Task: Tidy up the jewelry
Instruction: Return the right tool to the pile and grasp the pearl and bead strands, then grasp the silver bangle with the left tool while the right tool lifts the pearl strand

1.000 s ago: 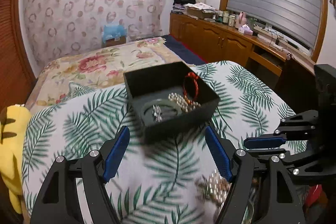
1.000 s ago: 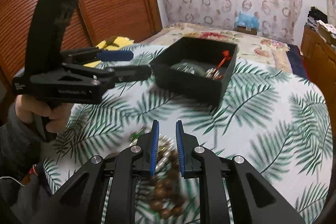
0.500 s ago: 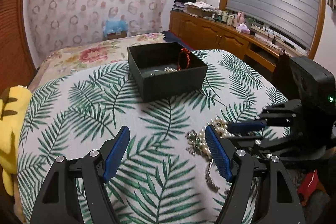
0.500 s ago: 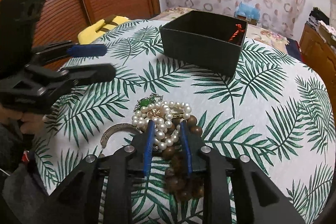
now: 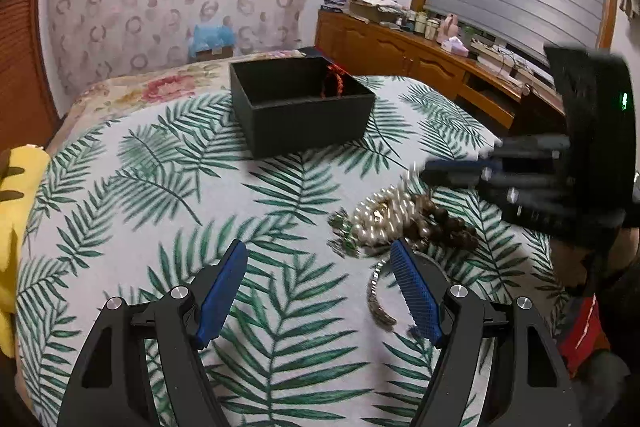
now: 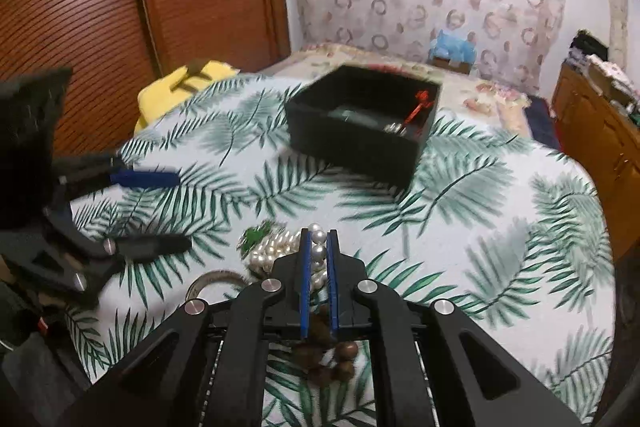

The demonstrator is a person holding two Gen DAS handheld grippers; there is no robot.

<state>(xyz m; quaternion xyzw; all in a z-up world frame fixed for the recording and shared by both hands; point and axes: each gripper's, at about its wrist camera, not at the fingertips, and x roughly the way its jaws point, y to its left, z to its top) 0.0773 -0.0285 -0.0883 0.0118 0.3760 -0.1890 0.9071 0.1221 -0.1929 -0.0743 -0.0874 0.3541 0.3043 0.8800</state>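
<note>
pearl strand (image 6: 318, 247) pinched between right gripper (image 6: 319, 239) pads — black box (image 6: 360, 131) beyond

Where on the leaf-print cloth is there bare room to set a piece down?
Bare: the leaf-print cloth left of the black open box, toward the yellow plush toy. Also between box and tangled pearl and wooden bead pile. Crowded: around that pile, under the right tongs.

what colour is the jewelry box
Black; the jewelry box shows best in the left wrist view.

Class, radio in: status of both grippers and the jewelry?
Right gripper just closed on pearl strand. Left gripper open, empty. Black box unobstructed.
</note>
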